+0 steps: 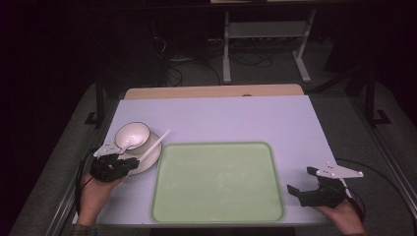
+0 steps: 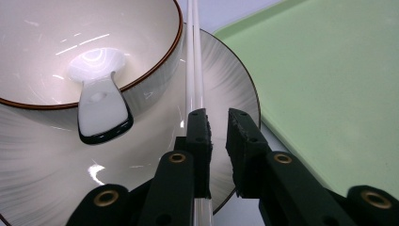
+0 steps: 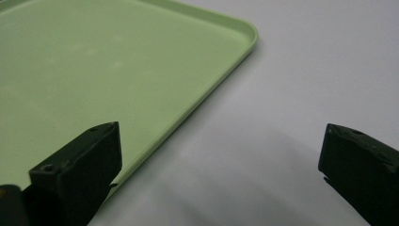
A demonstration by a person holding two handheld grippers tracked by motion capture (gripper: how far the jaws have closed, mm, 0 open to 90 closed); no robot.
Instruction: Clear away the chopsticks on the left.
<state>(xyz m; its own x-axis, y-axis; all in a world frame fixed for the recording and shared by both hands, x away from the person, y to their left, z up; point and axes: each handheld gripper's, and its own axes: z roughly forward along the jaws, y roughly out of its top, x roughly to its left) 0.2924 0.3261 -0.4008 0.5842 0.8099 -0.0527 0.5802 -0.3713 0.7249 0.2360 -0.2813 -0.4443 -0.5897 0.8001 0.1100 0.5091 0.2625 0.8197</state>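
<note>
A white bowl [image 1: 132,134] [image 2: 70,42] with a brown rim sits on a white plate [image 1: 147,160] [image 2: 221,70] at the table's left. A white spoon [image 1: 125,146] [image 2: 101,106] rests in the bowl, its handle over the rim. White chopsticks [image 1: 156,145] [image 2: 194,56] lie across the plate's right side. My left gripper [image 1: 129,164] [image 2: 219,115] hovers over the plate's near edge, jaws a narrow gap apart; the chopsticks pass under its left jaw, and nothing sits in the gap. My right gripper [image 1: 300,179] [image 3: 221,134] stands wide open just right of the green tray [image 1: 219,182] [image 3: 94,61], holding nothing.
The green tray [image 2: 329,70] lies bare in the middle, its left edge close to the plate. The white tabletop [image 1: 221,118] stretches behind it. Metal frame legs and cables stand on the floor beyond the table's far edge.
</note>
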